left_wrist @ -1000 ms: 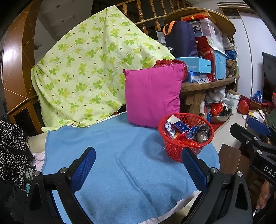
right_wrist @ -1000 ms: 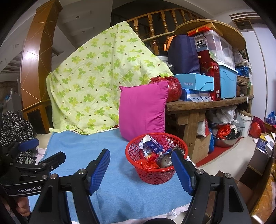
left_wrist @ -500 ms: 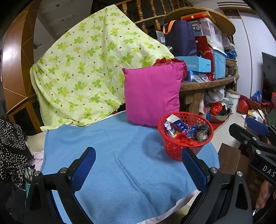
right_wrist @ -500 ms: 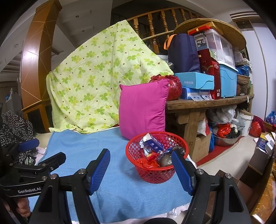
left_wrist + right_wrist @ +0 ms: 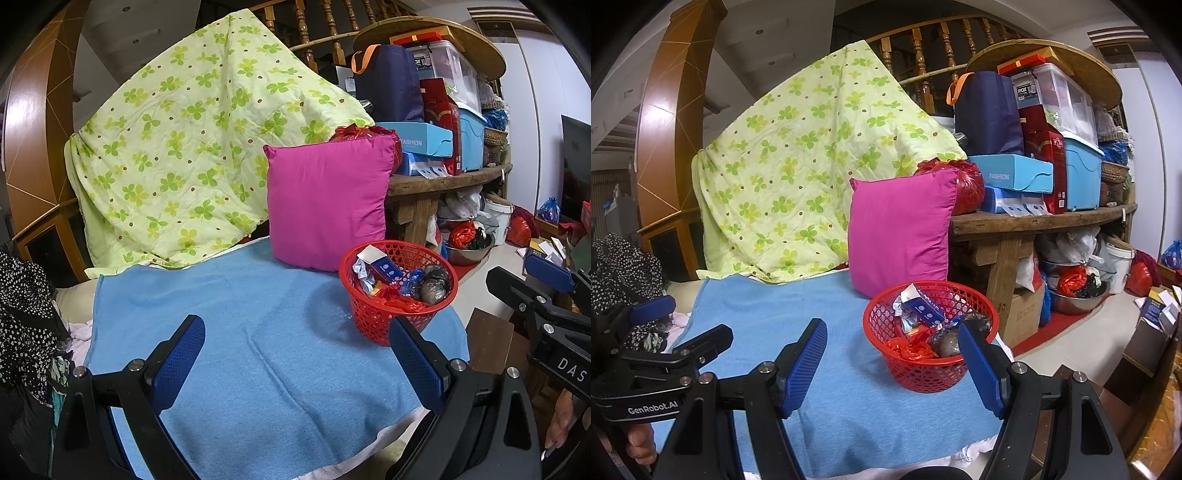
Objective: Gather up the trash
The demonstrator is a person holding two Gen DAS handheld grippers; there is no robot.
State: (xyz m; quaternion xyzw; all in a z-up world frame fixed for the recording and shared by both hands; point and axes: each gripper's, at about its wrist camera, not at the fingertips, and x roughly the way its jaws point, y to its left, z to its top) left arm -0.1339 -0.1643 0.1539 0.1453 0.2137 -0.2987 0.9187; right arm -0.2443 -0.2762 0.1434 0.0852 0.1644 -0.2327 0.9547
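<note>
A red mesh basket [image 5: 373,317] [image 5: 886,317] stands on the blue blanket [image 5: 236,332] [image 5: 768,317], near its right edge. Inside lie a blue-and-white carton [image 5: 380,266] [image 5: 921,306], crumpled red plastic [image 5: 400,300] [image 5: 910,348], foil wrappers and a dark ball. My left gripper [image 5: 295,339] is open and empty, hovering over the blanket in front of the basket. My right gripper [image 5: 892,341] is open too, nothing between its blue pads, with the basket just beyond its right finger. Each gripper shows at the edge of the other's view.
A magenta pillow [image 5: 325,199] [image 5: 899,229] leans behind the basket, beside a green clover quilt [image 5: 192,147]. A wooden table [image 5: 1034,221] piled with boxes and bags stands right. Black dotted cloth [image 5: 26,306] lies left. Bags, a metal bowl [image 5: 1071,299] and cartons crowd the floor.
</note>
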